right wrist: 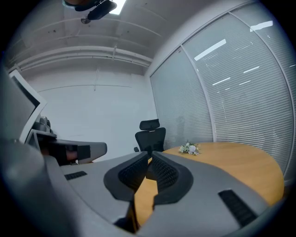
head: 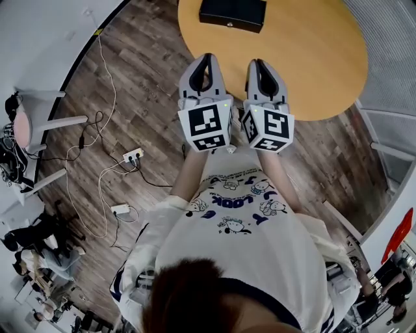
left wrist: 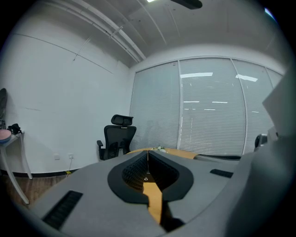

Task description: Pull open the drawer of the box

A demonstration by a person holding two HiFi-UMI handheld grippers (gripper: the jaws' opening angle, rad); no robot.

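Observation:
A black box [head: 232,13] with a small knob on its front stands at the far side of the round wooden table [head: 312,58]. Both grippers are held side by side over the table's near edge, well short of the box. My left gripper [head: 208,58] is shut with nothing in it, its black pads [left wrist: 134,171] meeting at the tips. My right gripper [head: 259,63] is shut and holds nothing, its pads [right wrist: 166,173] nearly together. Through the left jaws' gap a dark shape with a pale dot [left wrist: 145,178] shows; it may be the box.
A black office chair [left wrist: 116,136] stands beyond the table, and a small bunch of flowers [right wrist: 189,148] lies on its far part. Cables and a power strip [head: 133,155] lie on the wooden floor to the left. Blinds cover the windows.

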